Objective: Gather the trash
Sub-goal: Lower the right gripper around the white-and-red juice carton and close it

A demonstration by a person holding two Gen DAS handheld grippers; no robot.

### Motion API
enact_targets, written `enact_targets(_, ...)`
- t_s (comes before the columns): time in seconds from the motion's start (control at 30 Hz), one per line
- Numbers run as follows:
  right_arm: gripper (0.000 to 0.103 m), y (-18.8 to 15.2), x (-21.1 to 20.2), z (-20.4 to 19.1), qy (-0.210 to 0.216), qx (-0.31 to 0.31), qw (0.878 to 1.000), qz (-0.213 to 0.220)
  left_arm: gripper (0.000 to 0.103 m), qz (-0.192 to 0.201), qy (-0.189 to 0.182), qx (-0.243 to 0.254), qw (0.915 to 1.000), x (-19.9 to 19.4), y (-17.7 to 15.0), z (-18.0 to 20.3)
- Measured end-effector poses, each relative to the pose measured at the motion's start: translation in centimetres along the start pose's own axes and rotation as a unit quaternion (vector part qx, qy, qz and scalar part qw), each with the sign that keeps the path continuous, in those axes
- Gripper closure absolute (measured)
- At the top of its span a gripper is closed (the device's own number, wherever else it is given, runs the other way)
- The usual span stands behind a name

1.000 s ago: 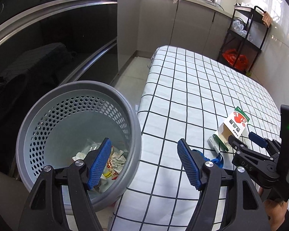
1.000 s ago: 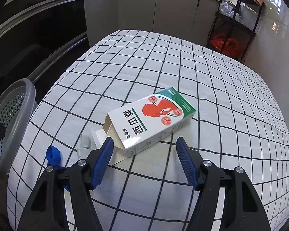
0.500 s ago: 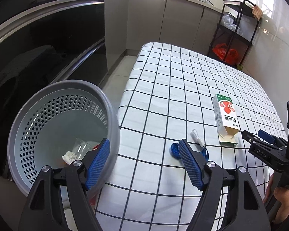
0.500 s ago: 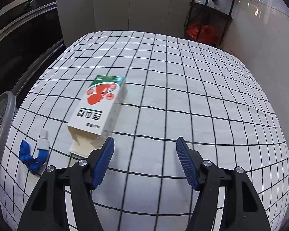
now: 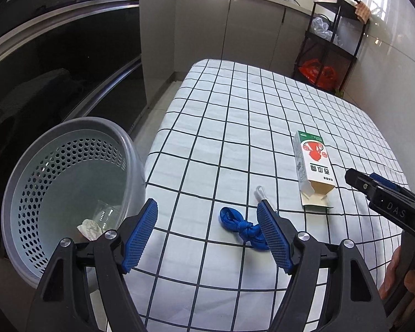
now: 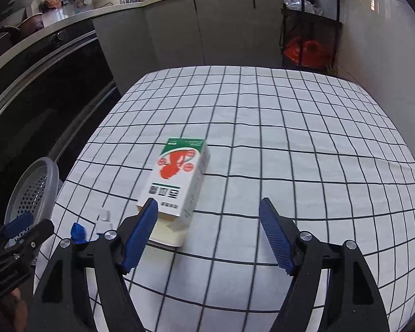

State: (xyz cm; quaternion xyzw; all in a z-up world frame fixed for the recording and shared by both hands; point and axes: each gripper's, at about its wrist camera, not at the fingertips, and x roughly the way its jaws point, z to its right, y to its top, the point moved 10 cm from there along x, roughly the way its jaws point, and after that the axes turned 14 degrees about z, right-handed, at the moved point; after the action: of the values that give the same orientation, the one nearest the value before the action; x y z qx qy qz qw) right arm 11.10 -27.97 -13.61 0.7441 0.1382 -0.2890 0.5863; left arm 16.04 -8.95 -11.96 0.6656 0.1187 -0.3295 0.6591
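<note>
A white carton with a red and green print (image 5: 312,163) lies on the checked tablecloth (image 5: 235,127), open flap toward me; it also shows in the right wrist view (image 6: 177,182). A knotted blue strap (image 5: 240,225) with a small white clip (image 5: 260,192) lies near the table's front. A grey perforated bin (image 5: 69,182) stands left of the table with crumpled paper and clear plastic inside. My left gripper (image 5: 211,235) is open and empty above the strap. My right gripper (image 6: 209,235) is open and empty, its left finger at the carton's open end.
A dark oven front and grey cabinets run along the left and back. A black shelf rack (image 5: 332,44) with an orange bag (image 5: 318,73) stands at the back right beside a pale wall. The bin's rim (image 6: 33,191) shows at the left of the right wrist view.
My left gripper has swung right, from over the bin to over the blue strap. My right gripper has turned and now faces the carton end-on; the carton lies where it was.
</note>
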Motion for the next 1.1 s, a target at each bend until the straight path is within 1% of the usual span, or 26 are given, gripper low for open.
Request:
enact_targets(0.1, 0.031, -0.2, 1.0, -2.0, 0.017, 0.0, 1.0, -0.009, 0.03, 0.001, 0.005, 0.003, 1.0, -0.1, 0.0, -0.5)
enact_targets(0.23, 0.028, -0.5, 2.6, -3.7, 0.015, -0.005, 1.0, -0.019, 0.03, -0.001, 0.01, -0.001, 1.0, 0.0, -0.1, -1.3)
enact_targets(0.33, 0.025, -0.8, 3.6, -4.2, 0.015, 0.008, 0.999, -0.03, 0.03, -0.003, 0.011, -0.004, 0.9999, -0.1, -0.1, -1.7)
enact_targets(0.53, 0.025, -1.2, 5.5, -3.8, -0.009, 0.018, 0.999, -0.05, 0.03, -0.002, 0.009, 0.001, 1.0, -0.3, -0.1, -1.7)
enact_targets(0.6, 0.025, -1.4, 6.0, -3.7, -0.014, 0.02, 0.998, -0.057, 0.03, -0.003, 0.008, 0.002, 1.0, -0.4, -0.2, -1.6)
enact_targets(0.8, 0.026, -1.4, 6.6, -3.2, -0.019, 0.019, 0.998, -0.061, 0.03, -0.003, 0.009, 0.004, 0.9999, -0.4, -0.2, -1.6)
enact_targets(0.87, 0.032, -1.3, 6.6, -3.3, -0.021, 0.014, 0.998, -0.057, 0.03, -0.004, 0.009, 0.005, 0.9999, -0.3, -0.3, -1.5)
enact_targets(0.93, 0.048, -1.4, 6.7, -3.3, -0.019, 0.007, 0.998, -0.061, 0.03, -0.004, 0.009, 0.006, 0.9999, -0.3, -0.3, -1.5)
enact_targets(1.0, 0.049, -1.4, 6.7, -3.5, -0.014, 0.002, 0.998, -0.062, 0.03, -0.005, 0.009, 0.007, 0.9999, -0.2, -0.4, -1.5)
enact_targets(1.1, 0.05, -1.2, 6.2, -3.4, -0.009, 0.001, 0.999, -0.053, 0.027, -0.005, 0.006, 0.006, 1.0, -0.3, -0.5, -1.3)
